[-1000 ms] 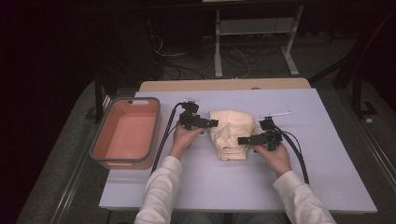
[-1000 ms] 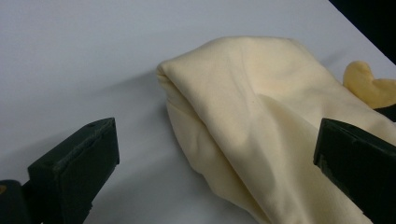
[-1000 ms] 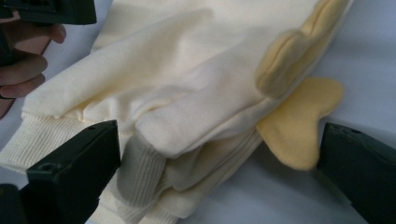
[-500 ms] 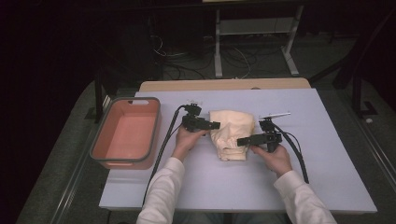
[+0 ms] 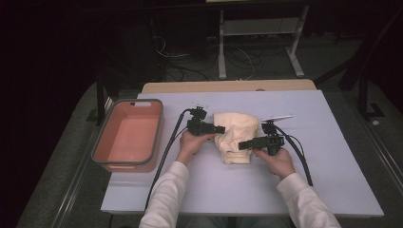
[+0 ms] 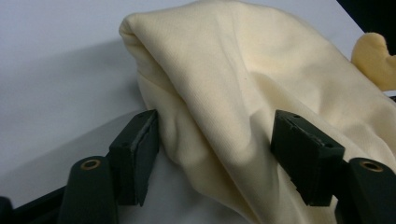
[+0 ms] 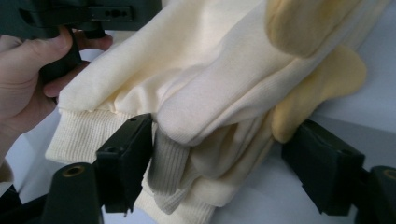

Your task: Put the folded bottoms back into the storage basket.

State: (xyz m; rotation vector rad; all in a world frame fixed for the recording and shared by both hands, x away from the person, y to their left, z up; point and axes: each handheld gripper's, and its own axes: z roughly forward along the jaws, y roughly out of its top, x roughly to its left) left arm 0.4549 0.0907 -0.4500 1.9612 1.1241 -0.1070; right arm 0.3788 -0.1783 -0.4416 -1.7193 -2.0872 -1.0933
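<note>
A cream sweatshirt (image 5: 235, 135) lies folded in a bundle mid-table. My left gripper (image 5: 221, 129) reaches in from its left side, and my right gripper (image 5: 241, 145) from its front right. In the left gripper view a thick fold of the sweatshirt (image 6: 233, 70) fills the space within the left gripper (image 6: 215, 135); its jaws have just been closing and the fold looks unsqueezed. In the right gripper view the ribbed hem and stacked layers (image 7: 187, 70) sit within the right gripper (image 7: 219, 144), whose jaws have also been closing; a small gap remains at the right pad (image 7: 317, 163).
A pink bin (image 5: 159, 128) with a grey rim stands at the table's left edge. The white table top (image 5: 332, 156) spreads wide to the right and front. Beyond the table are cables and a metal stand on a dark floor.
Both grippers' jaws have narrowed around the sweatshirt's edges. The hands have stayed about where they were, and the bundle has not moved.
</note>
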